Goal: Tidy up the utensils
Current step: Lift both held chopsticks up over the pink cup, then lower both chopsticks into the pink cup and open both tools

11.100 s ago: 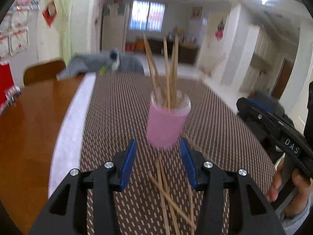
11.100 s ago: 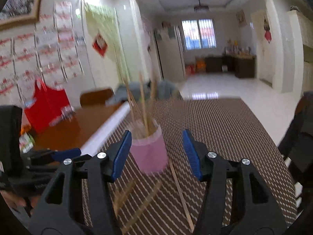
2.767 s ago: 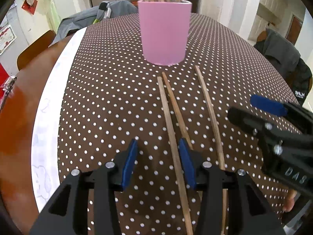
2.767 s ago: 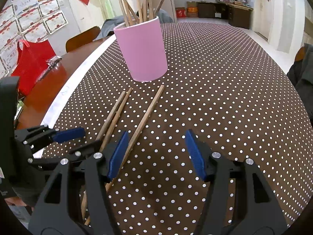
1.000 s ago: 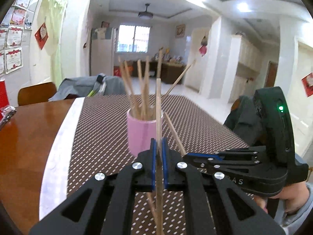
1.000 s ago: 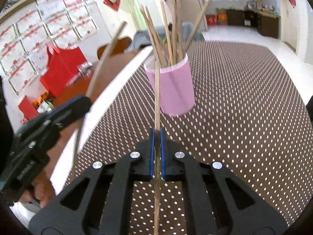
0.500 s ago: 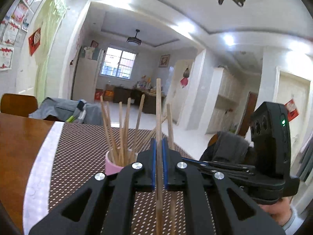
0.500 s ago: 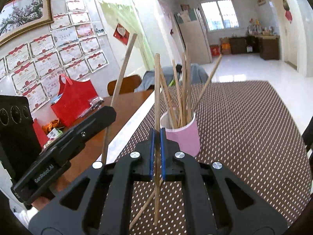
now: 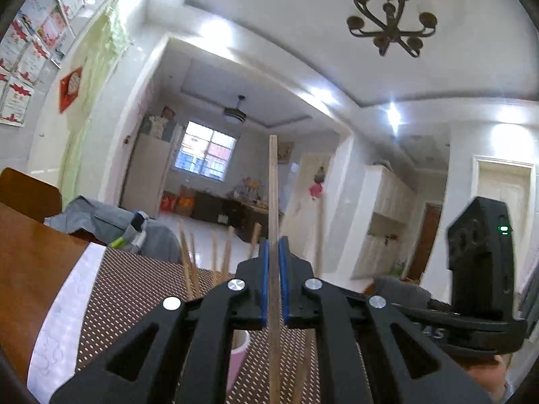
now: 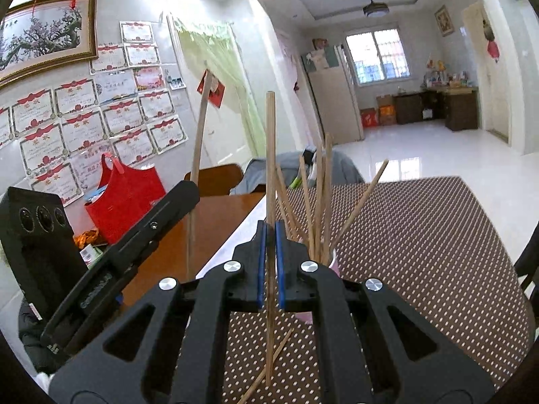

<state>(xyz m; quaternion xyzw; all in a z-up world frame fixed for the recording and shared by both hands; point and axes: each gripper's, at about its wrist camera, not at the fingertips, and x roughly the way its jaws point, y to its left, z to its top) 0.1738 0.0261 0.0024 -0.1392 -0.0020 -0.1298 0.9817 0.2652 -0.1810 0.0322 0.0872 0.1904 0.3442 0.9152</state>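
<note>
My left gripper (image 9: 273,282) is shut on a wooden chopstick (image 9: 273,202) held upright above the table. My right gripper (image 10: 270,262) is shut on another upright chopstick (image 10: 270,155). The pink cup (image 10: 331,264) with several chopsticks (image 10: 318,202) in it stands just behind my right gripper; its rim (image 9: 241,343) shows below my left fingers. One chopstick (image 10: 269,367) lies on the dotted cloth in front of the cup. The left gripper (image 10: 134,235) with its chopstick (image 10: 198,155) shows at left in the right wrist view; the right gripper's body (image 9: 478,289) shows at right in the left wrist view.
A brown dotted tablecloth (image 10: 421,242) covers the wooden table (image 9: 30,269). A red bag (image 10: 124,198) and a chair (image 10: 215,175) stand at the far left. A grey garment (image 9: 101,222) lies on a chair behind the table.
Both grippers have lifted and tilted upward with their chopsticks. The cup has dropped lower in both views.
</note>
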